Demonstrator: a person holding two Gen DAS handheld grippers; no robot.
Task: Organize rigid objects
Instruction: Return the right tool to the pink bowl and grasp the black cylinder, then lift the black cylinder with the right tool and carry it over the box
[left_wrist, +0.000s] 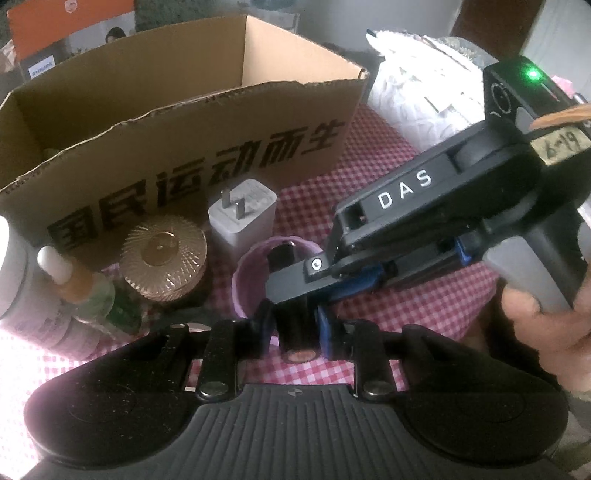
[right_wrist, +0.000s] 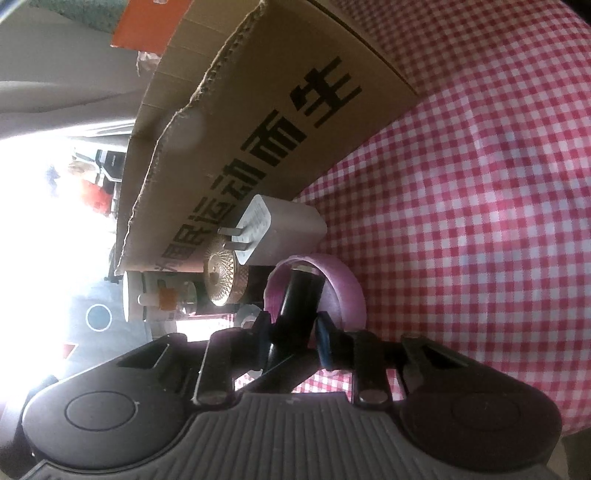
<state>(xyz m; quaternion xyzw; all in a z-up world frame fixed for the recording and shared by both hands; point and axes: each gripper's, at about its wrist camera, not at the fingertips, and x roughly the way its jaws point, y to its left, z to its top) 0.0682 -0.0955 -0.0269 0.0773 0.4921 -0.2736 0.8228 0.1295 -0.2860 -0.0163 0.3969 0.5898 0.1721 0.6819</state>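
Observation:
A black tube (left_wrist: 285, 255) with a coppery end leans into a small pink cup (left_wrist: 244, 284) on the checked cloth. My left gripper (left_wrist: 293, 328) is shut on the tube's lower part, a blue pad on either side. From the right my right gripper (left_wrist: 297, 295) reaches in and clamps the same tube just above the left one. In the right wrist view, the right gripper (right_wrist: 293, 332) has its blue pads pressed against the tube (right_wrist: 301, 291), with the pink cup (right_wrist: 345, 295) right behind it.
An open cardboard box (left_wrist: 207, 155) stands behind. In front of it are a white charger (left_wrist: 242, 221), a ribbed glass jar (left_wrist: 164, 258), a small bottle (left_wrist: 88, 291) and a white jar (left_wrist: 11, 273). A white bag (left_wrist: 417, 96) lies at the back right. A hand (left_wrist: 543, 321) holds the right gripper's handle.

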